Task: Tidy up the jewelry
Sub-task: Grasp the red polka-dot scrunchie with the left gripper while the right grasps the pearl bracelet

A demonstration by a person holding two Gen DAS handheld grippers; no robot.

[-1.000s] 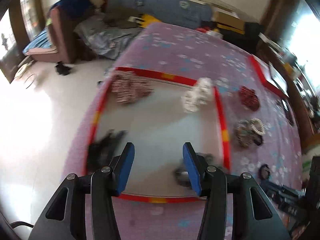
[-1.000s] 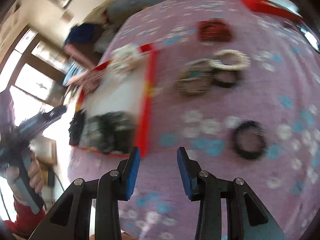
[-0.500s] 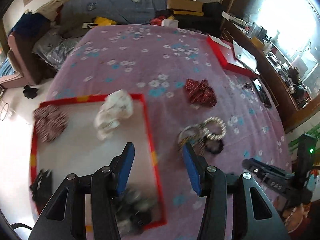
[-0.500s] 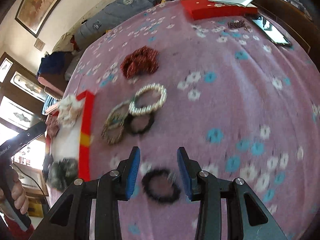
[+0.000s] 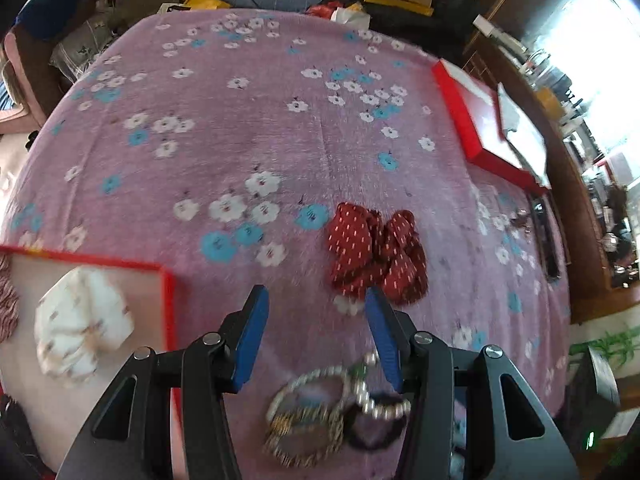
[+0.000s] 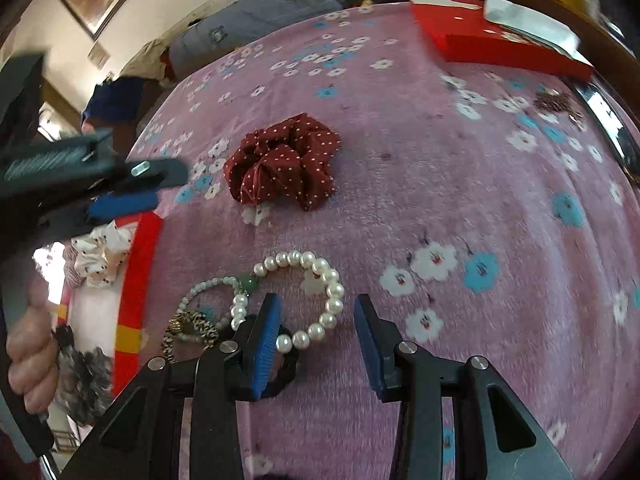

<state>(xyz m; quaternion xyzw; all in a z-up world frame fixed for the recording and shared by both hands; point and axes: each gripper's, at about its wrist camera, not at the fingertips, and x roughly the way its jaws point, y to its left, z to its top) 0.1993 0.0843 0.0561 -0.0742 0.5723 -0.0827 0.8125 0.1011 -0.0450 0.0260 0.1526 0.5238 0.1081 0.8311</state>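
Dark red white-dotted scrunchie (image 6: pixel 282 162) crumpled on the pink floral bed (image 6: pixel 460 184), pearl bracelet (image 6: pixel 304 300) just below it; left gripper (image 5: pixel 316 334) and right gripper (image 6: pixel 316 340) fingers partly open, empty

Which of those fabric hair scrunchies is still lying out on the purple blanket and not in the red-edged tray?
The dark red scrunchie with white dots. It lies alone on the blanket, while the white scrunchie already rests inside the tray.
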